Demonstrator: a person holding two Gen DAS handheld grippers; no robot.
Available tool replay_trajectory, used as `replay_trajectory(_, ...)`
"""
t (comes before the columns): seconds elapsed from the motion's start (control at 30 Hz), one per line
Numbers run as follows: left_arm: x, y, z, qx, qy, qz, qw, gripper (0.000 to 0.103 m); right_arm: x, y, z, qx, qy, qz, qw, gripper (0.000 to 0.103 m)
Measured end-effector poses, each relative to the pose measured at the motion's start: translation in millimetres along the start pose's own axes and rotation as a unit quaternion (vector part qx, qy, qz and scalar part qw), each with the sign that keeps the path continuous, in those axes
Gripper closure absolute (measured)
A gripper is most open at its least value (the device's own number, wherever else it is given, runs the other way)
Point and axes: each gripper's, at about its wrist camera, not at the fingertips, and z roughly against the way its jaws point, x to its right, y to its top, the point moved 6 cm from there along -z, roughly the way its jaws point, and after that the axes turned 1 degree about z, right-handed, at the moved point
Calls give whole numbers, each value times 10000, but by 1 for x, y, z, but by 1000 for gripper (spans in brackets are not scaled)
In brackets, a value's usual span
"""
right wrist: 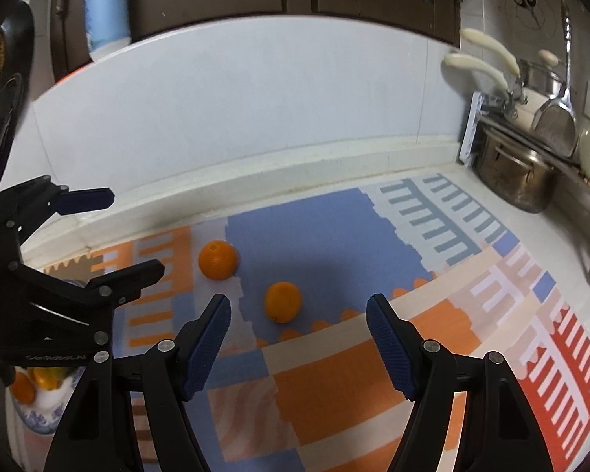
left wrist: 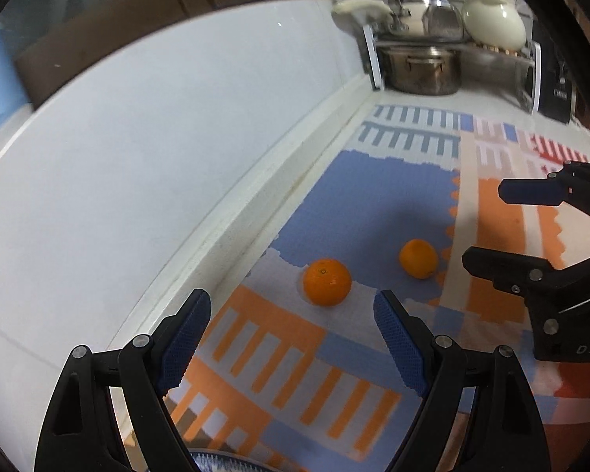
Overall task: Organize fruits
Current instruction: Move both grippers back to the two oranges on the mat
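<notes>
Hovering: I hold both claws tilted down over the patterned mat point(right wrist: 334, 373), neither one touching anything.
Left claw point(left wrist: 291, 314): my jaws stand wide apart with nothing between them; the near orange point(left wrist: 327, 282) lies just beyond my fingertips at twelve o'clock.
Right claw point(right wrist: 298, 319): jaws parted, nothing gripped; the second orange point(right wrist: 282, 301) sits on the mat ahead of the gap, toward eleven o'clock, apart from both pads.
Oranges: both rest on the mat, near each other but not touching, close to the white backsplash point(right wrist: 236, 118).
Bowl point(right wrist: 43, 413): at my right claw's eight o'clock, holding more fruit.
Pot point(right wrist: 519, 177): at two o'clock, under a rack.
</notes>
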Motion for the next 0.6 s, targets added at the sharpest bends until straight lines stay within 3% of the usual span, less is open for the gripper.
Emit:
replay_trajectory(0.37,6,0,-59,-606,-317,-43,9976,20,-1,-7,-43,-395,164,-184,9989,43)
replay_trajectory(0.53,11,1,-76,-920,-288,-197,9951,20,0,-10,-54,-515,292,-280,9979,46)
replay_trajectory(0.6,14,2,-83,-1046,-341,-199,9937,28,0,-11,-59,-578,335,-307,9973,47)
